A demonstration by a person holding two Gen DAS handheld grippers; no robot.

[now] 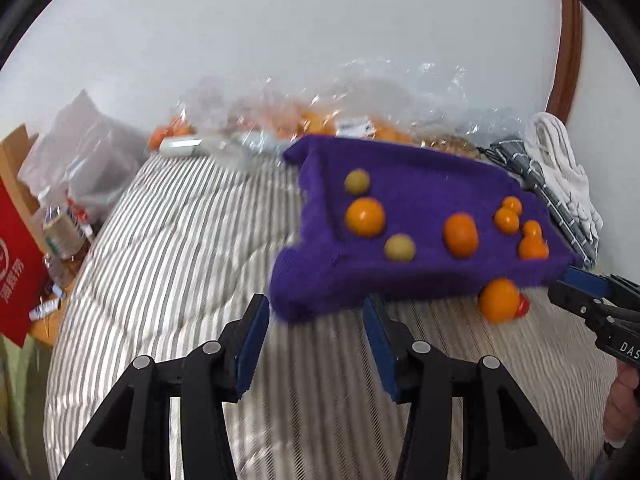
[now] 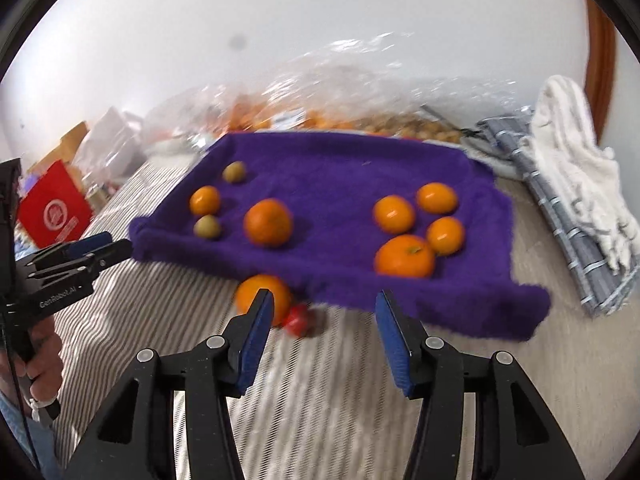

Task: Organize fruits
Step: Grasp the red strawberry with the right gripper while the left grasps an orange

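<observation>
A purple fuzzy cloth [image 1: 400,184] [image 2: 340,168] lies on a striped bedspread and carries several oranges and two greenish fruits [image 1: 357,181] [image 2: 234,171]. A large orange [image 1: 499,300] [image 2: 262,296] and a small red fruit [image 1: 522,306] [image 2: 297,320] lie on the bedspread just off the cloth's near edge. My left gripper [image 1: 316,320] is open and empty in front of the cloth's near left corner. My right gripper [image 2: 322,316] is open and empty, its left finger just in front of the loose orange. It also shows in the left wrist view [image 1: 576,284].
Clear plastic bags of oranges [image 1: 312,124] [image 2: 320,116] sit behind the cloth. A white towel [image 2: 576,160] on a grey checked cloth [image 2: 560,216] lies to the right. A red box [image 1: 16,264] and bottles stand at the bed's left edge. The striped bedspread [image 1: 180,260] spreads left.
</observation>
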